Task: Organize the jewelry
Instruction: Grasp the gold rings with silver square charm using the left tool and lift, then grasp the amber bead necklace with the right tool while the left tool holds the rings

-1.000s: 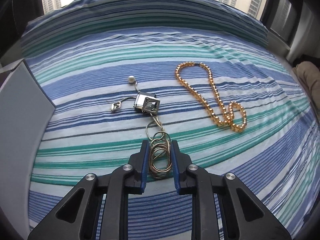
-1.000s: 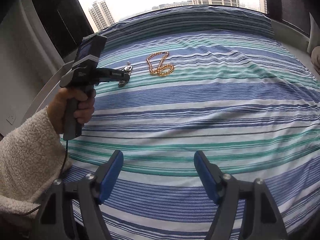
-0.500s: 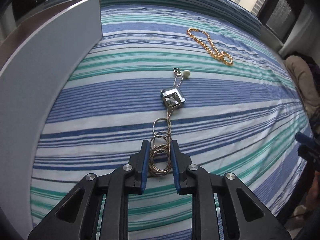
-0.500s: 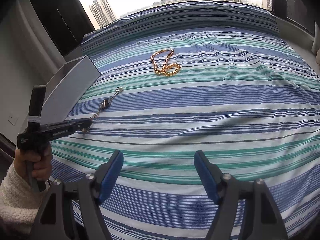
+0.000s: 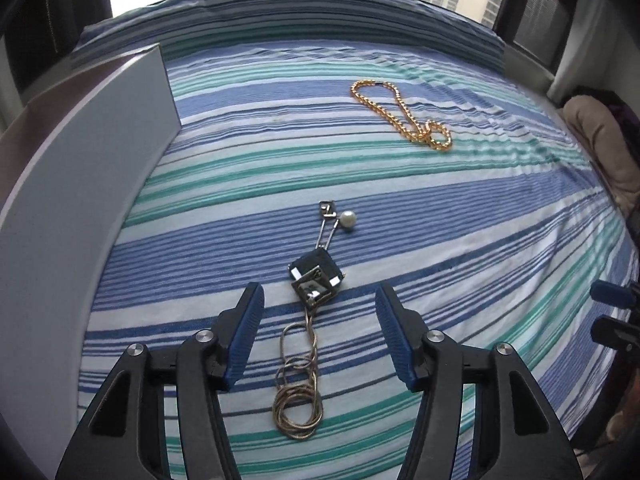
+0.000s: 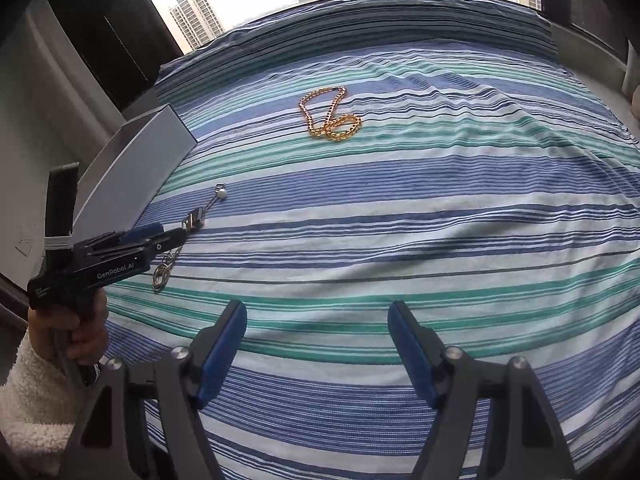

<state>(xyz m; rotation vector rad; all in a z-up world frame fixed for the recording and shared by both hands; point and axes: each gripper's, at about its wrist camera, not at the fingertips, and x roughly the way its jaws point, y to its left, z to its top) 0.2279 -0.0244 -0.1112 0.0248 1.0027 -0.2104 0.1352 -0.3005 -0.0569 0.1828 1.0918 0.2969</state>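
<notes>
Our left gripper (image 5: 319, 334) spread wide, empty, straddling the thin coiled silver chain necklace with square pendant (image 5: 298, 396) on striped bedsheet (image 5: 460, 248), gold beaded necklace (image 5: 404, 116) at one o'clock, our right gripper (image 6: 317, 350) wide, empty.

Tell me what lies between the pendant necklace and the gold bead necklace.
Nothing but bare striped bedsheet between the pendant necklace and the gold bead necklace; both wrist views show it.

Right gripper (image 6: 318, 344): jaws spread, over striped bed (image 6: 440, 208). Gold chain (image 6: 328, 118): towards far edge. Pendant necklace (image 6: 192, 220): left edge, beside grey box (image 6: 136, 172), under left gripper (image 6: 160, 236).
</notes>
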